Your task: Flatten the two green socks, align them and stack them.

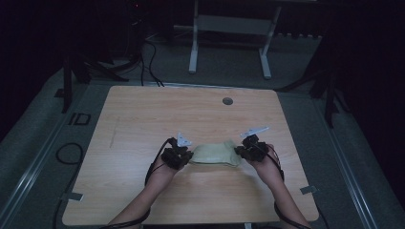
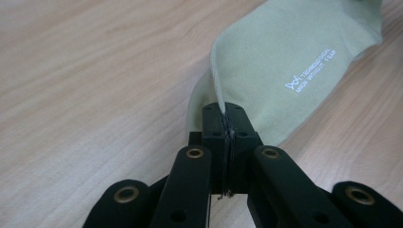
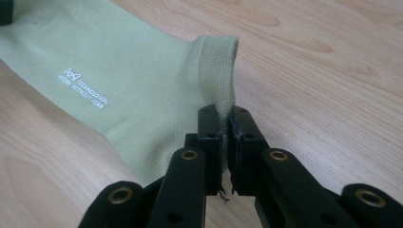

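A pale green sock (image 1: 214, 154) with small white lettering lies stretched across the middle of the wooden table (image 1: 143, 114). My left gripper (image 1: 184, 157) is shut on the sock's left end; in the left gripper view the thin fabric edge (image 2: 216, 80) runs into the closed jaws of that gripper (image 2: 227, 116). My right gripper (image 1: 242, 151) is shut on the other end, and in the right gripper view the ribbed cuff (image 3: 219, 66) is pinched between the jaws of this gripper (image 3: 225, 118). The sock (image 3: 119, 80) rests on the table between the two hands.
A round grommet hole (image 1: 228, 101) sits near the table's far edge. A white desk frame (image 1: 229, 33) stands on the floor beyond the table. Cables (image 1: 69, 152) lie on the floor at the left.
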{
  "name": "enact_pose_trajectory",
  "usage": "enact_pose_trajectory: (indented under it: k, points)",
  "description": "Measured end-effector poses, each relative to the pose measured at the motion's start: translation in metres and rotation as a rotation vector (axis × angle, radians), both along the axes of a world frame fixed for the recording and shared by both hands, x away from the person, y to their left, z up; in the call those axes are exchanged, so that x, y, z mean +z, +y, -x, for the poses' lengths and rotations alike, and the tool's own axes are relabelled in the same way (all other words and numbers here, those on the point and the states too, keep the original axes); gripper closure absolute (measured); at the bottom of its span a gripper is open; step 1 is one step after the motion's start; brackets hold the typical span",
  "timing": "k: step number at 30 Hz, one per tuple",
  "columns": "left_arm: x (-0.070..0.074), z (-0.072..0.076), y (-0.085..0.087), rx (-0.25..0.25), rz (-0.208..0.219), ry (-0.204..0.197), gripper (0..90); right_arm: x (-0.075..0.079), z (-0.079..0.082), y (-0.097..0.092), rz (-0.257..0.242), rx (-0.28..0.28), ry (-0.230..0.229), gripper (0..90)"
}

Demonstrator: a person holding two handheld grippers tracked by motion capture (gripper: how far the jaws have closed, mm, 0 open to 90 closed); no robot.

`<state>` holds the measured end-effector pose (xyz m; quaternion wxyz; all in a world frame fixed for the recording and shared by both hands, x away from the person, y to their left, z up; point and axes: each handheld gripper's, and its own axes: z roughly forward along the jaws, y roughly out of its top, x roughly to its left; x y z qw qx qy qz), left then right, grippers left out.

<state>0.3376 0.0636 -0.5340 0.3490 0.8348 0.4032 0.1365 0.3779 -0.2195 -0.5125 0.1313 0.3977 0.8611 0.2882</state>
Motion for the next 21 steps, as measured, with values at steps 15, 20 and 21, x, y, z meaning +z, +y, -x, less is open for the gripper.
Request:
enact_pose_trajectory:
  k: [15, 20, 21]
  points:
    - [-0.024, -0.01, 0.004, 0.016, 0.005, 0.053, 86.7, -0.029, -0.009, 0.004, 0.042, -0.006, 0.053, 83.4]
    - [-0.023, -0.01, 0.007, 0.03, 0.007, 0.053, 72.6, -0.029, -0.008, 0.006, 0.053, -0.008, 0.045, 82.0]
    - [-0.021, -0.009, 0.008, 0.033, 0.025, 0.043, 64.6, -0.028, -0.008, 0.006, 0.053, -0.007, 0.043, 79.9]
